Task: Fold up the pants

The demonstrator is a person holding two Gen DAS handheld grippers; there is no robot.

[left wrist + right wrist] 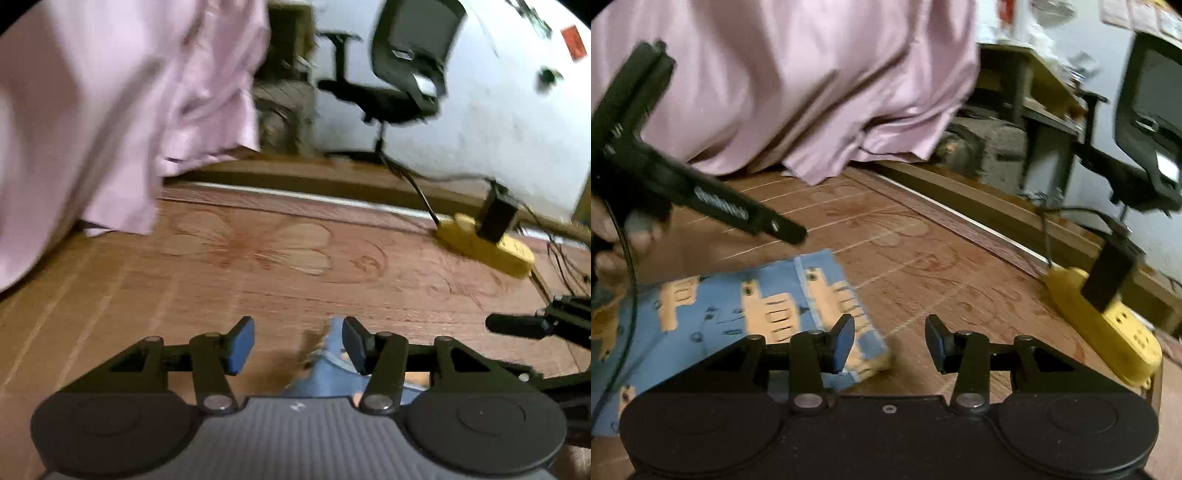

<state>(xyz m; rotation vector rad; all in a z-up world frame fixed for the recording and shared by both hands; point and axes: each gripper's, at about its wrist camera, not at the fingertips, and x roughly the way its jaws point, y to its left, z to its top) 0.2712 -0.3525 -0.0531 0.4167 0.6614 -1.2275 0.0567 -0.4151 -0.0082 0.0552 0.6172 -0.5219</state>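
Pants [746, 306] lay in a compact folded stack on the floor [923, 266] near the yellow power strip [1108, 325], both tools [298, 345] [890, 341] gaped empty, so folding appeared largely complete.

Items counted on the floor
One pair of pants [746, 314], one yellow power strip [1108, 332], one office chair [406, 74], one pink sheet [798, 85]

Black gripper [890, 341] (blue-padded jaws)
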